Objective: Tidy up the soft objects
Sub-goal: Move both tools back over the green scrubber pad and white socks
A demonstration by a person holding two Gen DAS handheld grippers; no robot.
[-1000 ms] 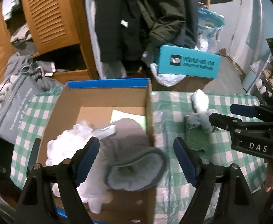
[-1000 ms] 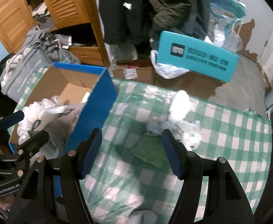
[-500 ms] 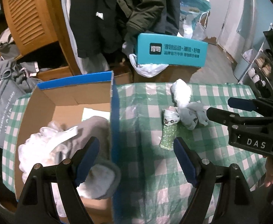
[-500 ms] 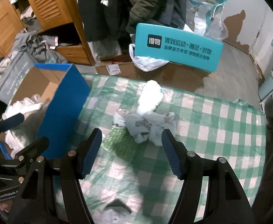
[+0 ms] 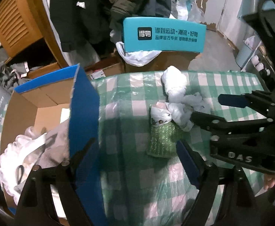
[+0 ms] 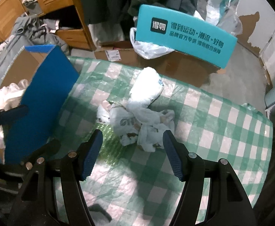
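Note:
A pile of crumpled white plastic bags (image 6: 137, 116) lies on the green checked tablecloth (image 6: 222, 128), with a green bubble-wrap piece (image 5: 162, 141) beside it. My right gripper (image 6: 131, 154) is open and empty, just short of the pile. My left gripper (image 5: 137, 162) is open and empty, near the bubble wrap and the box wall. The blue cardboard box (image 5: 83, 113) at left holds white fluffy stuff (image 5: 19, 160) and a grey soft item (image 5: 56, 145). The right gripper (image 5: 212, 111) shows in the left wrist view beside the pile (image 5: 177, 98).
A teal printed box (image 6: 184, 35) rests on brown cartons behind the table. Wooden louvered cabinets (image 5: 15, 26), hanging dark coats (image 5: 109, 3) and a grey bag (image 6: 7, 56) crowd the back and left. The table's far edge (image 6: 194, 86) runs behind the pile.
Both grippers have moved right and forward, from over the box toward the pile of bags. The pile and bubble wrap now sit closer in both views. Jaws stayed open.

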